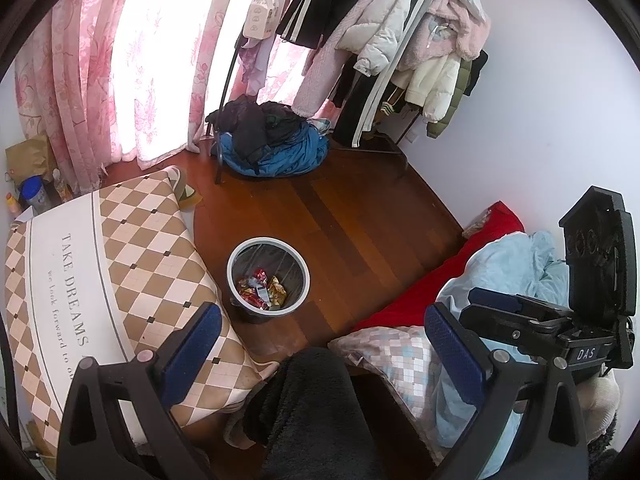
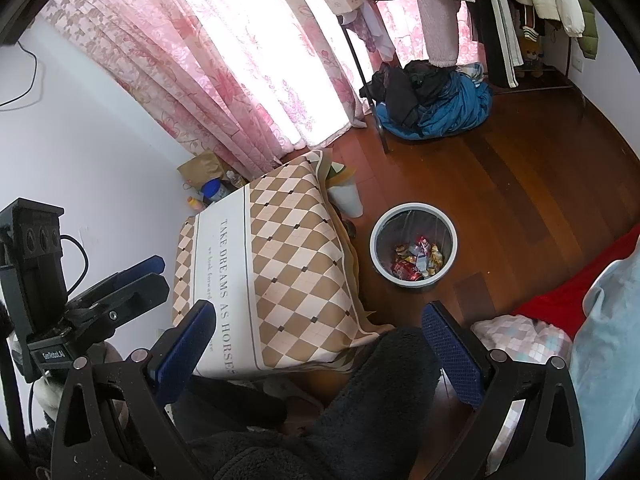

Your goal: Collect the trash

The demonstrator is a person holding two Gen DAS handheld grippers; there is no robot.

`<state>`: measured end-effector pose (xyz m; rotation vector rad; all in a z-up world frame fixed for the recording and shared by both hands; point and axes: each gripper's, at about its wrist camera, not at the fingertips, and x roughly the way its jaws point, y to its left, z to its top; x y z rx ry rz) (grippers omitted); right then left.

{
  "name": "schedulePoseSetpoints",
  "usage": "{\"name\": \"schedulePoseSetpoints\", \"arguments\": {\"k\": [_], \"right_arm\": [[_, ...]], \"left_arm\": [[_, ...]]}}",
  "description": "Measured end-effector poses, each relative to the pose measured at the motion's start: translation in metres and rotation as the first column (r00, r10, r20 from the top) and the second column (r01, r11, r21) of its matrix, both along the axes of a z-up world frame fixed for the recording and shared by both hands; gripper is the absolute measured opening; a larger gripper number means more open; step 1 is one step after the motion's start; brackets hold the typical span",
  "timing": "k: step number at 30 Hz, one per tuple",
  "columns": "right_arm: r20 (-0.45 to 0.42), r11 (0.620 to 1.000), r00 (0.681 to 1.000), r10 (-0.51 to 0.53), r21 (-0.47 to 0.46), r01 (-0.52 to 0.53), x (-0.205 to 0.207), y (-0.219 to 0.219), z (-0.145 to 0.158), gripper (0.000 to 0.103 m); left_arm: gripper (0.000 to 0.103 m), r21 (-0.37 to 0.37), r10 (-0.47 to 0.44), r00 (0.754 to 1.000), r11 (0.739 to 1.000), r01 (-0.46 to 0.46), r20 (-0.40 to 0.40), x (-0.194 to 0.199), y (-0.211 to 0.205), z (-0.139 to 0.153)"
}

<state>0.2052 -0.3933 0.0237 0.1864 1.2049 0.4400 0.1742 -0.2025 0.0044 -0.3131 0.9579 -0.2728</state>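
Observation:
A round grey waste bin (image 1: 268, 276) with a clear liner stands on the wooden floor and holds several crumpled snack wrappers (image 1: 262, 286). It also shows in the right wrist view (image 2: 413, 250), with the wrappers (image 2: 418, 262) inside. My left gripper (image 1: 320, 344) is open and empty, held above the person's dark fleece-clad leg (image 1: 316, 412), short of the bin. My right gripper (image 2: 318, 340) is open and empty, also above the leg. The right gripper's body shows in the left wrist view (image 1: 532, 320), and the left gripper's body in the right wrist view (image 2: 100, 292).
A low table under a diamond-patterned cloth (image 1: 100, 272) stands left of the bin. A bed with red and pale blue bedding (image 1: 460, 280) is on the right. A pile of blue and black clothes (image 1: 272, 144) lies under a loaded clothes rack (image 1: 380, 40). Pink curtains (image 1: 140, 60) hang behind.

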Motion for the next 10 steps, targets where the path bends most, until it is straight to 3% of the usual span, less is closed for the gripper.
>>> {"name": "schedulePoseSetpoints", "arguments": {"k": [10], "right_arm": [[0.0,1.0,1.0,0.004,-0.001,-0.004,0.0018,-0.0036,0.0039,0.103]], "left_arm": [[0.103,-0.004,-0.003,1.0,1.0,0.003,0.005,-0.0003,-0.0019,0.0017]]}}
